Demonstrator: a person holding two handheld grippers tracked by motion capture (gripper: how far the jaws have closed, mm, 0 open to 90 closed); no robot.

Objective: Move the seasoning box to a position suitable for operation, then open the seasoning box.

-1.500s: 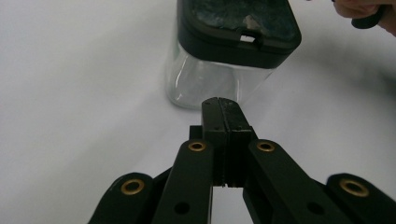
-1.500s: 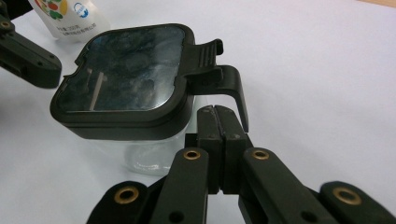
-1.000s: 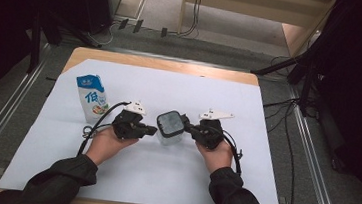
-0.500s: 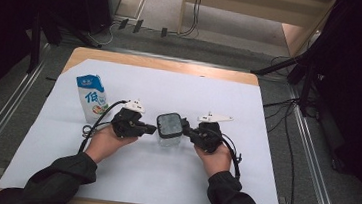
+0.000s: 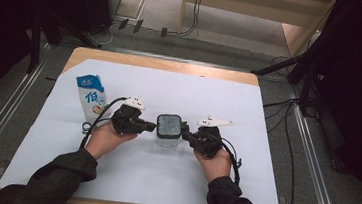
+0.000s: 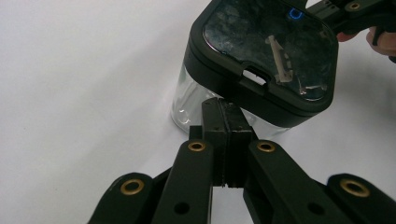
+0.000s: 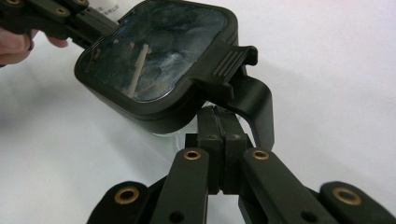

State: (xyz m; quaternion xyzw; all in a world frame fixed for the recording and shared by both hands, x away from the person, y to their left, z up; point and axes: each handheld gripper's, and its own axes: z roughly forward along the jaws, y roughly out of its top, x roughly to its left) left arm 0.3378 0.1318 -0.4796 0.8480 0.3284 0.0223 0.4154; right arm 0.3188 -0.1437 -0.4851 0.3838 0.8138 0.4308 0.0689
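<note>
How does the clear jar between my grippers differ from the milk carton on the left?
The jar is clear with a black square lid; the milk carton is opaque white and blue with printed characters. The jar is shorter; the carton stands taller. The jar sits between both shut grippers; the carton stands apart, behind the left gripper. Both stand upright on the white sheet.

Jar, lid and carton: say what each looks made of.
Jar: clear and glossy, glass or hard plastic; the white table shows through its wall. Lid: black matte plastic rim with a ribbed tab, round a shiny dark panel that mirrors the room. Carton: printed blue-and-white paperboard by its look, with a folded gable top.
</note>
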